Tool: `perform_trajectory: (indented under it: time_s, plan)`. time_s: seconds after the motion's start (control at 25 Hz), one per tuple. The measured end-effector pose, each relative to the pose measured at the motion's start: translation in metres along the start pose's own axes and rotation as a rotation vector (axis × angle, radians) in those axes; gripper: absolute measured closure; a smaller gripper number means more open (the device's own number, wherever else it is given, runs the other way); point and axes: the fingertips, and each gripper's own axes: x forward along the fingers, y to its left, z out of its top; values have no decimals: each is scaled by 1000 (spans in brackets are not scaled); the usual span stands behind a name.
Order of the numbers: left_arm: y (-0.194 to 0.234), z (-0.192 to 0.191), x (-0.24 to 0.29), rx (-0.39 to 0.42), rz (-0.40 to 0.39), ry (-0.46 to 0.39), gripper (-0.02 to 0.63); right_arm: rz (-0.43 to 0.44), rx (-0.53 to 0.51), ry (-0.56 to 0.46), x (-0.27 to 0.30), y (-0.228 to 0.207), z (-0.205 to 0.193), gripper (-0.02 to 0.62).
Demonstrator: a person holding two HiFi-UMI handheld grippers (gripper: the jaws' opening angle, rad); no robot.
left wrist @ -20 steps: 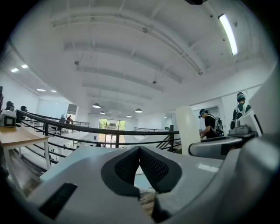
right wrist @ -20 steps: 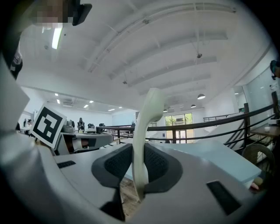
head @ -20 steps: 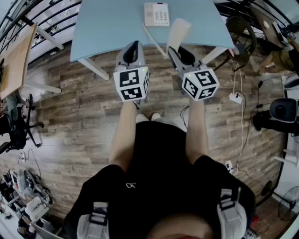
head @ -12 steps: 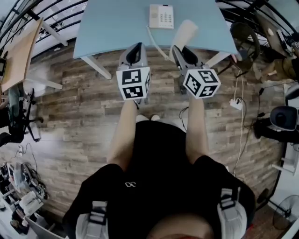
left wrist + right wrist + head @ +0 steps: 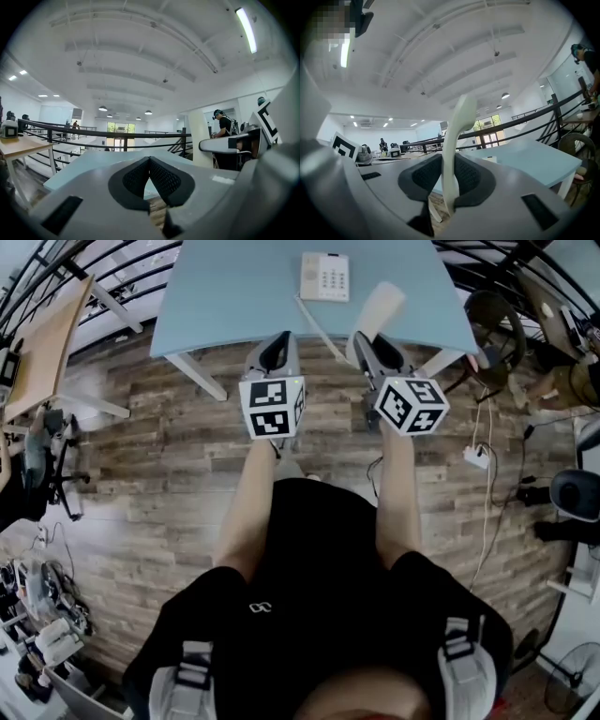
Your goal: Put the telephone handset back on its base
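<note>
Head view: a pale blue table (image 5: 234,296) on plank floor (image 5: 141,474) carries the base (image 5: 324,277). My right gripper (image 5: 451,173) clamps its jaws on the handset (image 5: 457,136) by the table's near edge. My left gripper (image 5: 149,161), jaws together, holds nothing.

free: table (image 5: 216,296) left of base (image 5: 324,277) | obstacle: cord (image 5: 314,322) near front edge

- Handset (image 5: 450,150): cream plastic, smooth, with a faint sheen.
- Base (image 5: 324,277): off-white plastic, matt.
- Bench (image 5: 234,296): pale blue top, smooth and matt.
- Floor (image 5: 141,465): wood planks with visible grain, in mixed brown and grey.
- Left gripper (image 5: 149,161) and right gripper (image 5: 449,161): grey plastic shells, smooth and matt.
- Pads (image 5: 135,178) on the jaws: black, finely dimpled, rubbery-looking.
- Cube (image 5: 273,407): matt white faces with black print.
</note>
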Motion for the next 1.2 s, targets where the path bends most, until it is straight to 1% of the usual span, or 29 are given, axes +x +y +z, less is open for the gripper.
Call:
perform_trajectory:
  time_s: [0.12,0.28,0.4,0.52,0.64,0.84,1.0,1.2]
  plan:
    - [8,-2,-2,7,19,7,606,11,30,6,4,0,-5,517]
    - [12,-3,0,-6,51,-4,606,28,30,2,6,-6,-8,517]
    - [23,-9,10,-14,59,3,606,10,26,4,24,-11,-13,517]
    - [42,-14,32,-35,66,9,606,-10,12,21,50,-18,-19,517]
    - [58,-17,64,-58,66,15,606,-19,6,36,78,-35,-19,517]
    - [83,-27,140,-77,44,53,606,-82,40,30,138,-85,-17,517]
    - [114,-33,200,-102,51,88,606,-91,44,33,191,-111,-16,518]
    - [141,-30,268,-114,13,116,606,-117,49,46,249,-144,-13,517]
